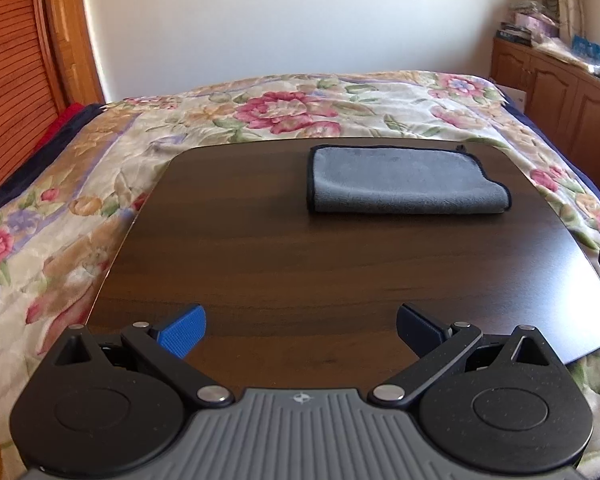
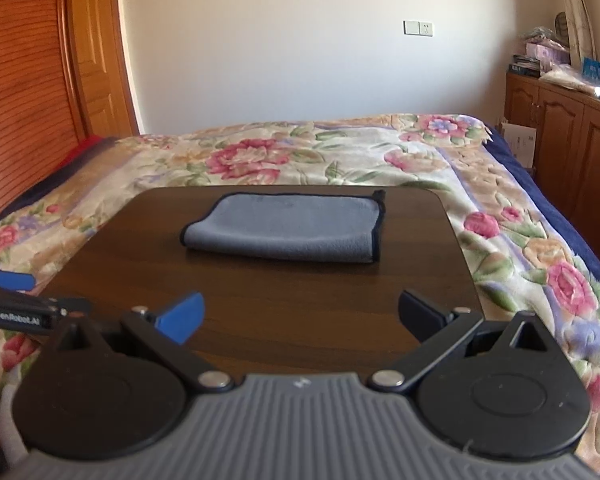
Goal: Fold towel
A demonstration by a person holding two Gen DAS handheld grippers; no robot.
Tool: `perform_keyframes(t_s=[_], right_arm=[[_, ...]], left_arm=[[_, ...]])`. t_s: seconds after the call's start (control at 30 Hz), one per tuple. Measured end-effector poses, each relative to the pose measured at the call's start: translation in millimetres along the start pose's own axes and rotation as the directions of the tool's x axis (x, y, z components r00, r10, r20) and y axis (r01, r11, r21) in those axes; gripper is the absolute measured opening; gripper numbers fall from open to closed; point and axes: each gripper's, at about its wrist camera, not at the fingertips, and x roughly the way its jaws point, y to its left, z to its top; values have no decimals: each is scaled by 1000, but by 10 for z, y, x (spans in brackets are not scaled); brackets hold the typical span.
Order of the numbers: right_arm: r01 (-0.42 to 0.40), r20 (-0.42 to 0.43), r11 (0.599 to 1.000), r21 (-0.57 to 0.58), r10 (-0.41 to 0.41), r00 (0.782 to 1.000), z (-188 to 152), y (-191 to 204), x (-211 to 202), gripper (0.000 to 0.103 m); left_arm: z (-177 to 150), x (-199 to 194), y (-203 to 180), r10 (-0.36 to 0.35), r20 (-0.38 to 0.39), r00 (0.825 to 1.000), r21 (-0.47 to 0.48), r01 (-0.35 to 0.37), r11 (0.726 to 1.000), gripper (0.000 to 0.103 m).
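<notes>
A grey towel (image 1: 400,180) with black edging lies folded on the far part of a dark wooden tabletop (image 1: 300,272); it also shows in the right wrist view (image 2: 288,228), on the same tabletop (image 2: 280,312). My left gripper (image 1: 300,330) is open and empty, held over the near edge of the table, well short of the towel. My right gripper (image 2: 300,316) is open and empty too, over the near part of the table. The left gripper's blue finger (image 2: 12,280) shows at the left edge of the right wrist view.
The table stands on a bed with a floral blanket (image 1: 80,208). A wooden headboard (image 1: 16,80) rises at the left. Wooden cabinets (image 2: 572,148) with clutter on top line the right wall. A white wall (image 2: 300,60) lies behind.
</notes>
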Motion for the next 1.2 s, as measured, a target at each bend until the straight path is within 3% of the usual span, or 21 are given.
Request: perform_keyframes(t_s=[0.33,1.2], right_arm=[[23,-42,999,38,-21,999,-138,-95,113,103],[39,-55,998,56,-36,998,-156,-134,157,103]], left_arm=[[-93,102,14,24,-28,999,12,-24,1000,103],[-114,92,12,16,-20,1000,10,-16,1000,103]])
